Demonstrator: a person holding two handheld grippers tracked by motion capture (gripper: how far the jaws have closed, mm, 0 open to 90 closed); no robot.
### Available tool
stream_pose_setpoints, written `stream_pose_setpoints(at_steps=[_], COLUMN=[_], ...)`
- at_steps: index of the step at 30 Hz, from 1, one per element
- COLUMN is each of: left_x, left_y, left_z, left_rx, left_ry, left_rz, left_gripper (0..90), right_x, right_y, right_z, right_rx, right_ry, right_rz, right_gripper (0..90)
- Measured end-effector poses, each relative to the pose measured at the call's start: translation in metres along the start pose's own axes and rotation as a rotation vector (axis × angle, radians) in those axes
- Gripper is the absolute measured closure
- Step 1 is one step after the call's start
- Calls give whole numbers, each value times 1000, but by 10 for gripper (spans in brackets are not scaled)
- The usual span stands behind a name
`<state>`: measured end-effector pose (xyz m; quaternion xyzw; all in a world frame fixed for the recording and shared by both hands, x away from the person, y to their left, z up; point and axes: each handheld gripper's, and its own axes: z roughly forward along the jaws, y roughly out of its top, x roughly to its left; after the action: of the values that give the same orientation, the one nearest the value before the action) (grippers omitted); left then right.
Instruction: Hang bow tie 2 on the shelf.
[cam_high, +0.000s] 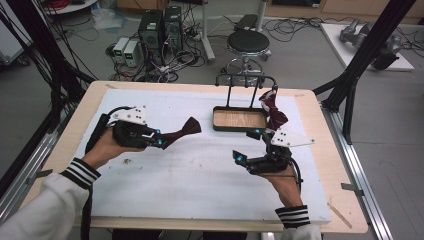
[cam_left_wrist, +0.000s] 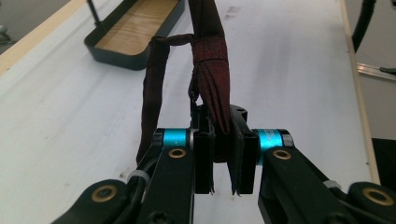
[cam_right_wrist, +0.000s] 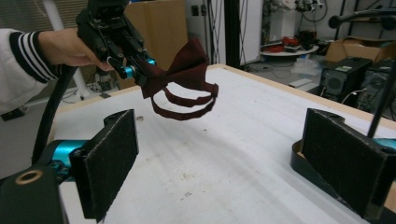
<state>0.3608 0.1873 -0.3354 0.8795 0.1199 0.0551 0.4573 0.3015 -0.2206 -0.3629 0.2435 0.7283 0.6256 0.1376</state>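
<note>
My left gripper (cam_high: 160, 140) is shut on one wing of a dark red bow tie (cam_high: 186, 129) and holds it above the white mat at the left. In the left gripper view the bow tie (cam_left_wrist: 212, 74) rises from between the closed jaws, its strap (cam_left_wrist: 152, 93) looping to the left. The right gripper view shows the left gripper (cam_right_wrist: 133, 65) with the tie (cam_right_wrist: 187, 65) hanging clear of the mat. My right gripper (cam_high: 248, 146) stands open near the tray (cam_high: 217, 122), nothing between its pads (cam_right_wrist: 112, 158). A second dark red tie (cam_high: 272, 107) hangs on the tray's black rack (cam_high: 245, 79).
The dark tray (cam_left_wrist: 119, 53) with a wooden bottom sits at the back right of the white mat (cam_high: 190, 170). Its wall (cam_right_wrist: 299, 161) shows beside the right jaw. Behind the table are a stool (cam_high: 248, 42), computers (cam_high: 160, 30) and cables on the floor.
</note>
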Motion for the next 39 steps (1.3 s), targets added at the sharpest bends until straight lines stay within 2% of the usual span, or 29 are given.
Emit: stream_pose_setpoints(at_steps=[5, 7, 16, 17, 20, 25, 30, 39], left_x=[-5, -6, -12, -12, -14, -15, -17, -20], left_y=[5, 8, 15, 15, 15, 15, 14, 14], left_z=[8, 12, 18, 18, 18, 19, 22, 25], left_rx=[-11, -15, -41, -45, -85, -128, -121, -83], left_ry=[-47, -65, -127, -143, -188, -249, -255, -250], left_rz=[17, 18, 32, 34, 30, 16, 25, 56], left_gripper=[815, 815, 815, 815, 815, 816, 817, 818], right_x=[1, 2, 5, 4, 6, 11, 12, 12], right_y=[6, 9, 20, 22, 25, 26, 28, 28], right_z=[6, 9, 28, 30, 36, 44, 46, 50], right_rx=[16, 17, 65, 66, 70, 86, 78, 102], right_ry=[27, 50, 120, 128, 160, 193, 219, 257], right_rz=[-4, -5, -26, -39, -25, -35, -24, -13], right_gripper=[110, 150, 167, 169, 205, 215, 246, 376])
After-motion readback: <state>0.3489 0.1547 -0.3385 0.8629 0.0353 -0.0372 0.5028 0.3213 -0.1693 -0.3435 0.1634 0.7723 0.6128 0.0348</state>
